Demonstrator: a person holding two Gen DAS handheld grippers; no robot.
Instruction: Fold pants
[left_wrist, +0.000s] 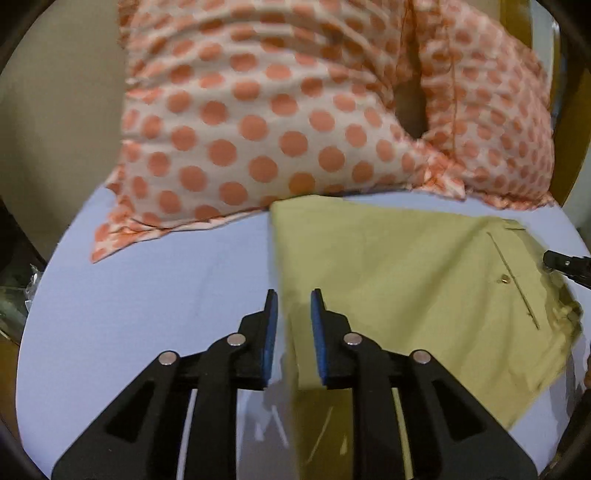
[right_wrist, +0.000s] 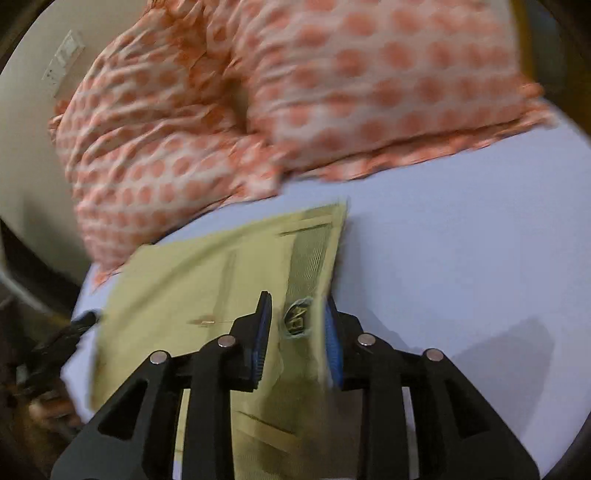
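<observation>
The yellow-green pants (left_wrist: 406, 266) lie folded on a pale blue sheet (left_wrist: 166, 288). In the left wrist view my left gripper (left_wrist: 293, 295) is open, its blue pads on either side of the pants' left folded edge. In the right wrist view the pants (right_wrist: 192, 280) show their waistband and a dark label (right_wrist: 297, 317). My right gripper (right_wrist: 297, 299) is open around the waistband end, with cloth between the pads. The right gripper's tip (left_wrist: 565, 264) shows at the right edge of the left wrist view; the left gripper (right_wrist: 74, 328) shows at the left of the right wrist view.
Two pillows with orange dots, the left pillow (left_wrist: 258, 122) and the right pillow (left_wrist: 491, 110), lean at the head of the bed just beyond the pants. A beige wall (left_wrist: 62, 110) is behind them. The sheet (right_wrist: 461, 258) spreads to the right of the pants.
</observation>
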